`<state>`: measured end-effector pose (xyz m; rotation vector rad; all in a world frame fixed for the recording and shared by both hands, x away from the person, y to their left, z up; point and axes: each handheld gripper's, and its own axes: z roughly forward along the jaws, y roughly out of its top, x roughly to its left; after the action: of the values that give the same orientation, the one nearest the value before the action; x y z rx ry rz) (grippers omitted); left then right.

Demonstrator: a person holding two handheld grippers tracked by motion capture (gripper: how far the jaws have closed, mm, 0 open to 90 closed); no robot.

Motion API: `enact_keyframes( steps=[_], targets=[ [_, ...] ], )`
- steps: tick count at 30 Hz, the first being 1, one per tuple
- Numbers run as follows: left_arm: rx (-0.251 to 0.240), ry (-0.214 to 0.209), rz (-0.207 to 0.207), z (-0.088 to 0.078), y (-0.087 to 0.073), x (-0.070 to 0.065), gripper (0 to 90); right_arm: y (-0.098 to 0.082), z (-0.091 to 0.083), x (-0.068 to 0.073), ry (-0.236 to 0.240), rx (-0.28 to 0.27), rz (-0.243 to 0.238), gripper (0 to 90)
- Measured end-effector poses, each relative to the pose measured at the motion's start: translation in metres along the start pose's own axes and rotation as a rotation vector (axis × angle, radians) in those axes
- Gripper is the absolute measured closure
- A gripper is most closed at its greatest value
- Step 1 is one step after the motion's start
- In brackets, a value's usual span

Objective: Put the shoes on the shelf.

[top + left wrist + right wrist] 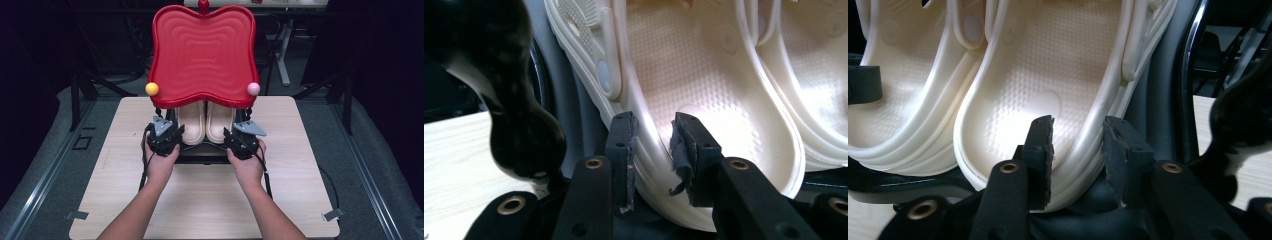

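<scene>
Two cream clogs stand side by side, heels toward me, in a black holder (202,152) under a raised red wavy lid (202,50). My left gripper (176,133) is at the heel of the left clog (191,122). Its jaws (651,130) straddle the outer heel wall of that clog (684,65), with a sliver of gap at the inner pad (686,145). My right gripper (231,135) is at the right clog (220,122). Its jaws (1078,135) stand either side of that clog's (1048,60) heel wall without pressing it.
The lid carries a yellow ball (152,88) and a pink ball (253,88) at its lower corners. Glossy black struts (514,125) (1243,130) rise close outside each gripper. The light wooden table (200,200) stretches toward me, dark floor around it.
</scene>
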<state>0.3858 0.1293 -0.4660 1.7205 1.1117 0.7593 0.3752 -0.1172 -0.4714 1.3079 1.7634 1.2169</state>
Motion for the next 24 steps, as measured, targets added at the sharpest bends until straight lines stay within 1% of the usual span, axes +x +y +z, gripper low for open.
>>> enact_keyframes(
  steps=[2, 3, 7, 9, 14, 16, 19, 24],
  targets=[
    [0.01, 0.003, 0.012, 0.0008, 0.0021, -0.0013, 71.1, 0.0003, 0.0009, -0.0002, -0.001, -0.002, 0.0, 65.5],
    [0.011, 0.007, 0.009, 0.0011, 0.0026, -0.0012, 71.1, 0.0007, 0.0013, 0.0003, -0.003, -0.001, -0.001, 65.5],
    [-0.001, 0.018, 0.002, 0.0021, 0.0021, -0.0011, 71.9, 0.0051, 0.0028, 0.0037, -0.018, 0.022, -0.016, 65.6],
    [-0.003, 0.015, 0.01, 0.0018, 0.0018, -0.0016, 71.9, 0.0062, 0.0031, 0.0042, -0.02, 0.029, -0.021, 65.7],
    [-0.022, 0.008, 0.022, 0.0009, -0.0016, -0.0013, 70.8, 0.0024, 0.0025, 0.0032, -0.006, 0.003, -0.018, 65.3],
    [-0.02, 0.011, 0.019, 0.0008, -0.0016, -0.0019, 70.3, 0.0011, 0.0023, 0.003, -0.004, -0.005, -0.013, 64.4],
    [-0.016, 0.011, 0.029, 0.0003, -0.0017, -0.0018, 68.8, 0.0004, 0.0019, 0.003, -0.002, -0.008, -0.01, 62.8],
    [-0.016, 0.0, 0.007, 0.0, -0.0016, -0.0021, 66.6, 0.0003, 0.0013, 0.0024, 0.001, -0.006, -0.001, 61.7]
  ],
)
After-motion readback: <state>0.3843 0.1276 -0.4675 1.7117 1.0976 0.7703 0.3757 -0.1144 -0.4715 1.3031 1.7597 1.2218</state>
